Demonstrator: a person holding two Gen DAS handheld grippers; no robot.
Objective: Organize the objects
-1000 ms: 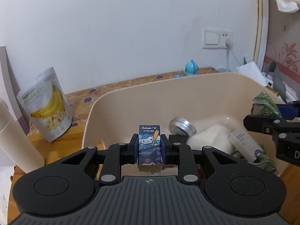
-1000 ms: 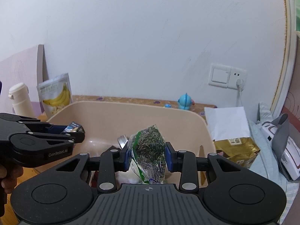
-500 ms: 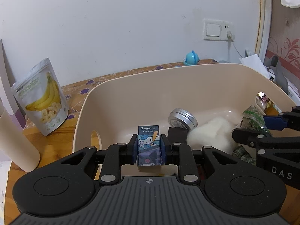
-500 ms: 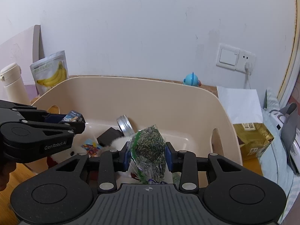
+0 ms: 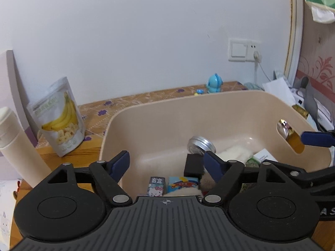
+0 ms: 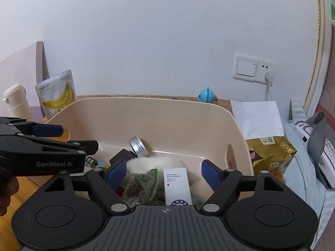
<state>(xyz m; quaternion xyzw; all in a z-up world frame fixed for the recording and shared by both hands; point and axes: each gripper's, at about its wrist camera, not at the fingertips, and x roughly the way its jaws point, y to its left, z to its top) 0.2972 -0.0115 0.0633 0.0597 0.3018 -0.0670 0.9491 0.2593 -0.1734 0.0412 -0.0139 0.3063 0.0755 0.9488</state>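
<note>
White wall behind a wooden table [image 5: 92,146] with a patterned runner; a beige tub [image 5: 209,113] stood in the middle of it, handle slots at each end; both grippers hung over the near rim, aimed down into it.

Left gripper [image 5: 166,164]: jaws had just been opening, wide apart, nothing between them; the small cartoon box [image 5: 156,186] lay in the tub directly below and just behind the fingertips, near-left corner, upright-ish, beside a blue picture box [image 5: 182,183].

Right gripper [image 6: 164,172]: jaws had just been opening too, stood apart, pads clear; the green herb bag [image 6: 142,185] lay in the tub under the left finger, slumped, long axis roughly near-to-far; a white carton [image 6: 177,185] stood next to it on the right, a white fluffy thing [image 6: 155,163] behind.

Both items looked dropped off, so this step read as finished; next pick probably outside the tub.

Banana chip pouch [image 5: 59,115] stood upright on the table, far-left of the tub, well apart from it, clearly nearer the left gripper; cream bottle [image 5: 18,146] just left of that; gold bag [image 6: 270,152] sat right of the tub, just beside its wall, nearer the right gripper; silver tin [image 5: 201,144] already in the tub, tilted on edge.
</note>
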